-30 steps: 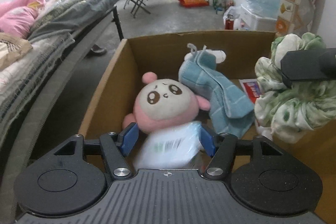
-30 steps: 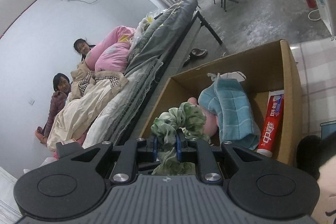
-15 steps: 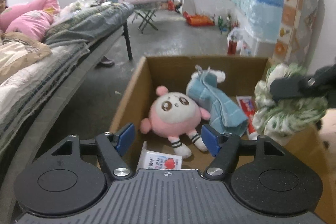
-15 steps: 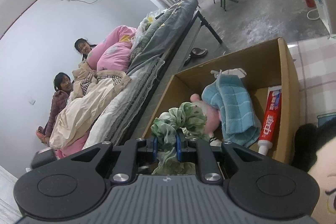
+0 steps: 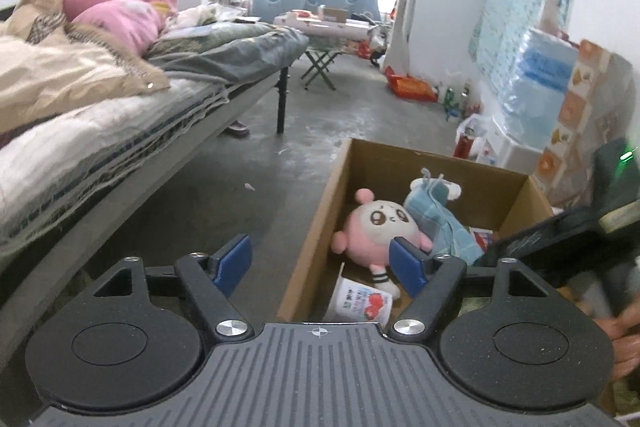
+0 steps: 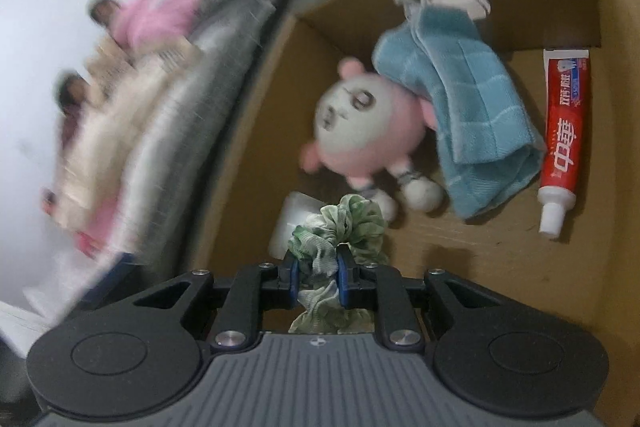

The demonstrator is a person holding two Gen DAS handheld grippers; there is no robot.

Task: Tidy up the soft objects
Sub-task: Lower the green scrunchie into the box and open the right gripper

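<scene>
Right, my right gripper (image 6: 317,277) is pinched tight on the green scrunchie (image 6: 340,227), blue pads pressed into its bunched fabric, and it hangs over the near end of the cardboard box (image 6: 576,267), above the box floor. Down in the box I see the pink plush (image 6: 364,131) lying on its back, face up and a bit blurred, with the blue towel (image 6: 460,95) draped over its far side and touching it. Beside the towel, along the right wall, lies the red toothpaste tube (image 6: 562,131), cap pointing toward me. A white cup (image 6: 294,223) sits just behind the scrunchie at the near left corner, partly hidden by it. My left gripper (image 5: 320,261) is spread wide with nothing between its blue pads; it sits off the box's left near corner, one pad over the concrete floor (image 5: 280,163), the other over the box (image 5: 316,243). From that side I see the plush (image 5: 376,231), the towel (image 5: 444,223) and the cup (image 5: 360,301) lying on its side. The bed (image 5: 120,123) runs along the left.
</scene>
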